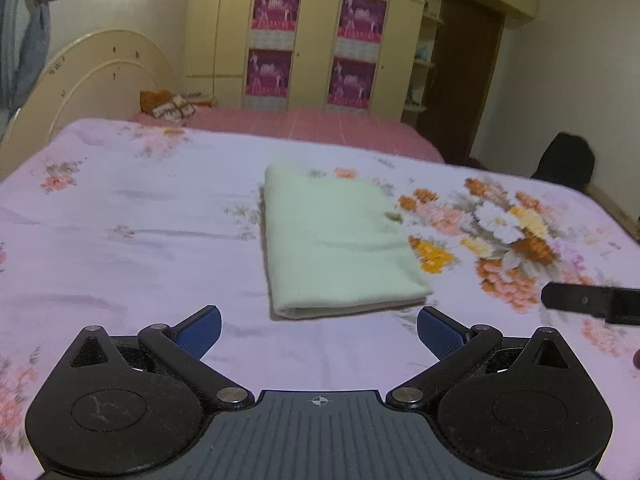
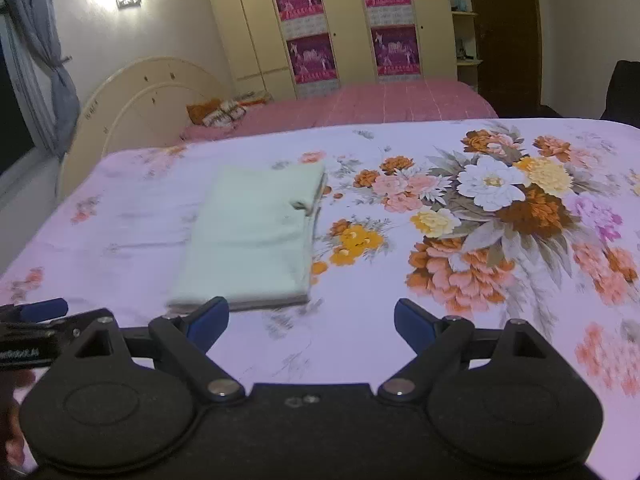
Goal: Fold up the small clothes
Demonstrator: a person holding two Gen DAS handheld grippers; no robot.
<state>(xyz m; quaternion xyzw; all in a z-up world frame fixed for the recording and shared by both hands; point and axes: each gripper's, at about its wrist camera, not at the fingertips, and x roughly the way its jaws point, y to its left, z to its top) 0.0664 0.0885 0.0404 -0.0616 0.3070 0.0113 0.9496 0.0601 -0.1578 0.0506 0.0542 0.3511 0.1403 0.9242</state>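
Observation:
A pale green garment (image 1: pixel 336 240) lies folded into a neat rectangle on the floral bedsheet (image 1: pixel 140 216). It also shows in the right wrist view (image 2: pixel 252 236), left of centre. My left gripper (image 1: pixel 319 330) is open and empty, just short of the garment's near edge. My right gripper (image 2: pixel 311 326) is open and empty, near the garment's near right corner. A finger of the right gripper (image 1: pixel 588 304) shows at the right edge of the left wrist view. Part of the left gripper (image 2: pixel 36 320) shows at the left edge of the right wrist view.
The sheet carries a large flower print (image 2: pixel 492 216) to the right of the garment. Behind it are a pink bed (image 1: pixel 300 124) with pillows (image 1: pixel 176 106), a curved headboard (image 1: pixel 92 80), a cream wardrobe (image 1: pixel 316 36) and a dark chair (image 1: pixel 568 160).

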